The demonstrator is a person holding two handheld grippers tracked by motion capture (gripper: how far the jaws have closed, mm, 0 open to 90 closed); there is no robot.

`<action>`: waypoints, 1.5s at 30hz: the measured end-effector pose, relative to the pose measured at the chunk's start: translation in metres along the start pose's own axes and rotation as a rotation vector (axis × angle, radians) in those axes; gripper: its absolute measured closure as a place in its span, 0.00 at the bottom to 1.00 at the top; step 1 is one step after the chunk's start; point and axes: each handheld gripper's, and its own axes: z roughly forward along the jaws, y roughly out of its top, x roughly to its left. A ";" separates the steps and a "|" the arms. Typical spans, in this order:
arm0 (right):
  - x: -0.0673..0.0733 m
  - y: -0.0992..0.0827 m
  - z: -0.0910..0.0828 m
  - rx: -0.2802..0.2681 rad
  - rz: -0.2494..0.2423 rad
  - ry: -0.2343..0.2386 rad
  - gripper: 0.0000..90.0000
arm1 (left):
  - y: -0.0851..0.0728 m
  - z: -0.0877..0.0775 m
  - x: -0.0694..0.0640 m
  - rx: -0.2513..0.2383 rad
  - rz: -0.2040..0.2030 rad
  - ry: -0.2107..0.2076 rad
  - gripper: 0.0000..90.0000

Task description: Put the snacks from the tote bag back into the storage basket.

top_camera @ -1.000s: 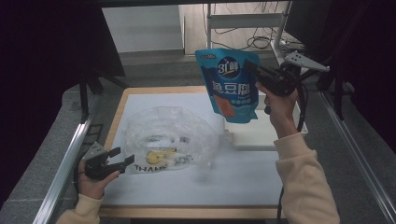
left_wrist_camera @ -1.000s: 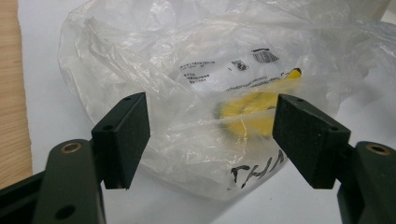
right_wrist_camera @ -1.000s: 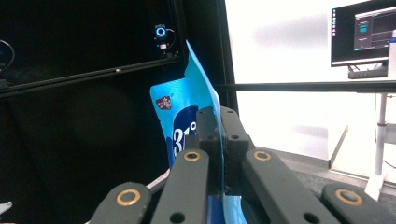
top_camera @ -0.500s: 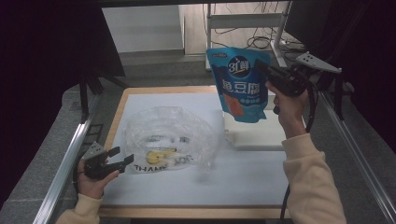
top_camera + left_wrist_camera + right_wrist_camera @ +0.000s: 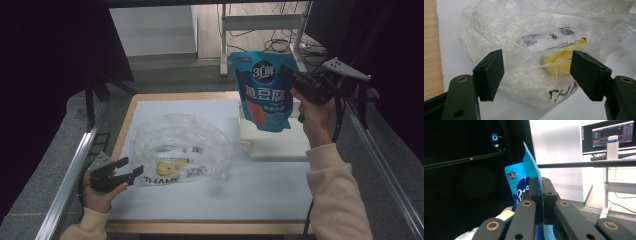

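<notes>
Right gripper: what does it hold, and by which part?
The right gripper holds the blue snack pouch in the air, jaws shut on its side edge near the top.

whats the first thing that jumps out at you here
The bright blue snack pouch held up in the air at the far right of the table, pinched at its edge by the right gripper. Next, the crumpled clear plastic bag with something yellow inside, lying mid-table, with the left gripper open just before it.
</notes>
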 end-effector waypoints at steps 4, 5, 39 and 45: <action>-0.005 -0.004 0.000 0.002 0.010 -0.015 0.99 | 0.000 0.000 0.000 0.002 0.002 -0.001 0.31; -0.006 -0.005 0.000 0.004 0.010 -0.017 0.99 | 0.000 0.000 0.000 0.001 0.002 0.000 0.31; -0.036 -0.057 0.041 0.091 0.070 -0.041 0.99 | -0.001 0.001 0.000 0.006 0.001 -0.003 0.31; -0.040 -0.065 0.044 0.100 0.085 -0.042 0.99 | -0.001 0.001 0.000 0.006 0.001 -0.003 0.31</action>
